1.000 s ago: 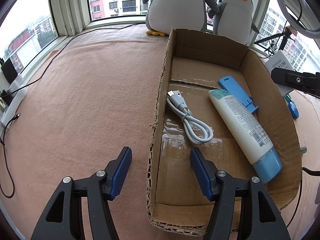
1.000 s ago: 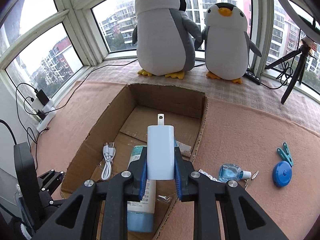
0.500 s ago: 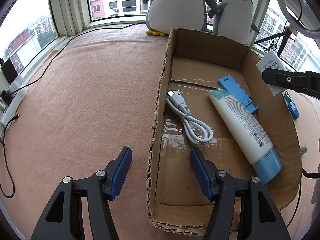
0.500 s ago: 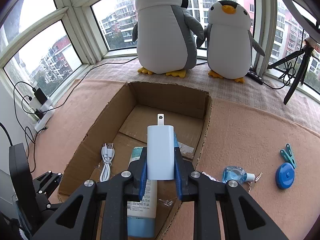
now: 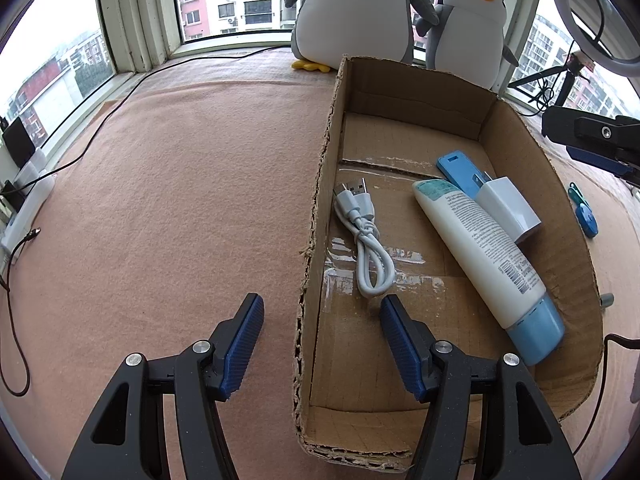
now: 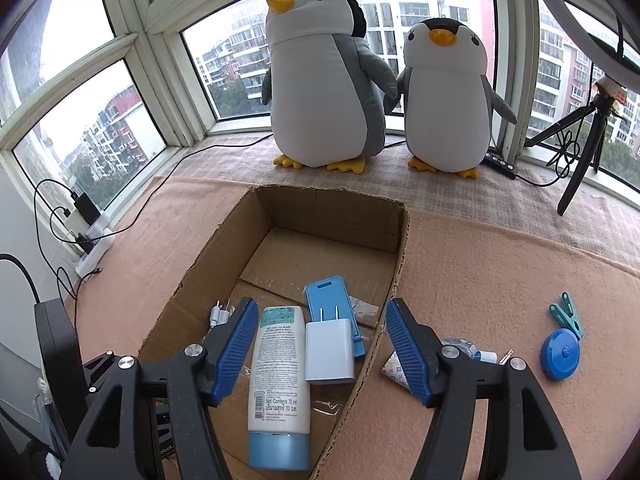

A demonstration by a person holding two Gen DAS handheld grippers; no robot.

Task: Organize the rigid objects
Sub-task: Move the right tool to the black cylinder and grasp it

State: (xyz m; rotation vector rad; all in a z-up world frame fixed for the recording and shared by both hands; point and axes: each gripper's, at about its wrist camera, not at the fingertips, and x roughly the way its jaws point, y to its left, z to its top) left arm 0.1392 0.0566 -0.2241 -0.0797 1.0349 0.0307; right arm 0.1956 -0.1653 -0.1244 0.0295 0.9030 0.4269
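Right gripper (image 6: 322,348) spread wide, empty, above the cardboard box (image 6: 332,216). White charger plug (image 6: 330,350) lies inside, resting on the blue phone stand (image 6: 332,300) beside the lotion tube (image 6: 278,384). Left gripper (image 5: 322,344) wide too, straddling the box's near-left wall; USB cable (image 5: 364,240) just ahead.

White cube-shaped plastic charger (image 5: 507,208) lay in brown cardboard box (image 5: 560,240), touching white lotion tube (image 5: 484,264); left gripper (image 5: 320,344) gaped empty.

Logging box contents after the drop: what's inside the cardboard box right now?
Inside the cardboard box: white USB cable, lotion tube, white charger resting partly on a blue flat item. What the tube and charger cover cannot be seen.
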